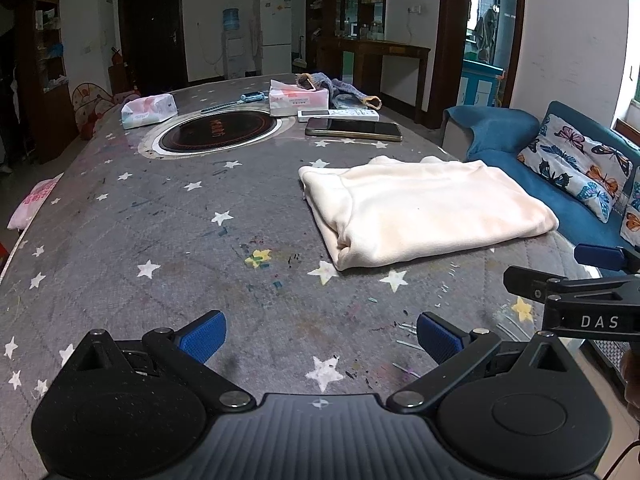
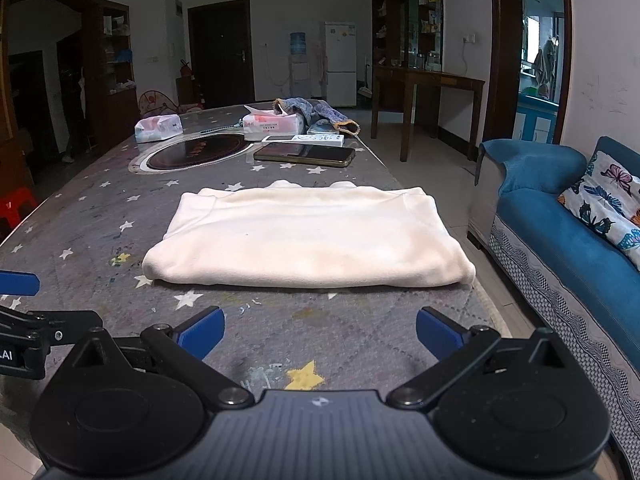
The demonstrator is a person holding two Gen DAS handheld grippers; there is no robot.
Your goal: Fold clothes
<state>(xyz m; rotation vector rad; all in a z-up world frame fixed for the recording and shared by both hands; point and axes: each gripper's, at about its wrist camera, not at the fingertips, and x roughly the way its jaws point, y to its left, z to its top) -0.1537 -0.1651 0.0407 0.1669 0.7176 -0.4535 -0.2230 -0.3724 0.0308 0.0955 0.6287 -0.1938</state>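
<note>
Star-print table (image 2: 100,208) under us, cream garment (image 2: 308,240) folded flat near its sofa-side edge; our left gripper (image 1: 320,338) and right gripper (image 2: 318,334) both gape wide, holding nothing.

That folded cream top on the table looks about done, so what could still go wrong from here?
The top lies close to the table's right edge, so a nudge from the right tool might push it off toward the sofa. A further fold away from you could reach the phone just behind it. Both tools are open and empty; the left tool sits off to the side.
</note>
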